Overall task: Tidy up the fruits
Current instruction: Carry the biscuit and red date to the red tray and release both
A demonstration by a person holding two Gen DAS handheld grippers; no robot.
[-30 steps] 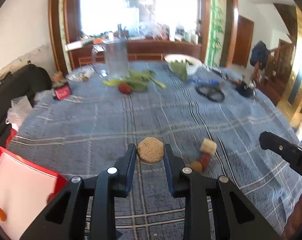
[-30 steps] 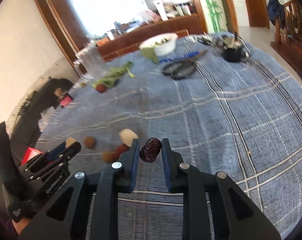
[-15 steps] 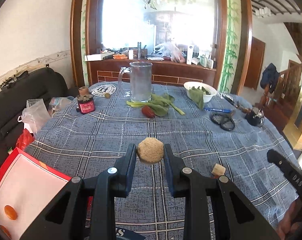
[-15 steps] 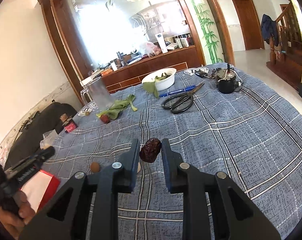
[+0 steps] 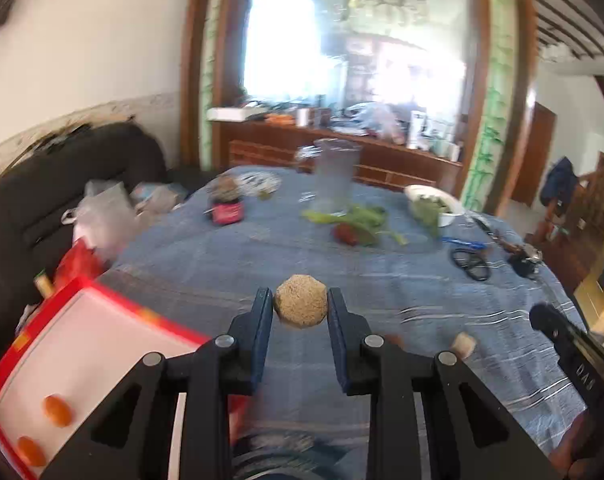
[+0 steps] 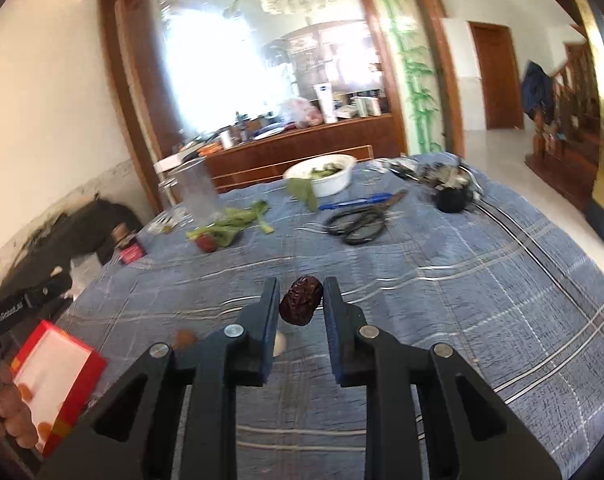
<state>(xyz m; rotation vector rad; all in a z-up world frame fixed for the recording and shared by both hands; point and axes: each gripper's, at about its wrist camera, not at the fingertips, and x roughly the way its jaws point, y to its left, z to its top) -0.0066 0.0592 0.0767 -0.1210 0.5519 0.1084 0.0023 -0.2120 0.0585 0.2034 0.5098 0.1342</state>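
A tan ball (image 5: 300, 306) sat pinched in the left claw (image 5: 300, 312) above the table (image 5: 262, 256), near the red box (image 5: 82, 344) holding two orange fruits (image 5: 56, 411). The right claw (image 6: 300, 304) pinched a date (image 6: 300, 305) over the table.

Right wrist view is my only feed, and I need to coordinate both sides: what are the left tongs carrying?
Observer: The left tongs are shut on a round, tan, grainy ball.
Operator: Is it over the red box?
Observer: No; the red box lies to the tongs' left, and the ball is over the blue cloth.
Operator: Anything loose nearby?
Observer: A pale chunk sits on the cloth, right of the tongs.
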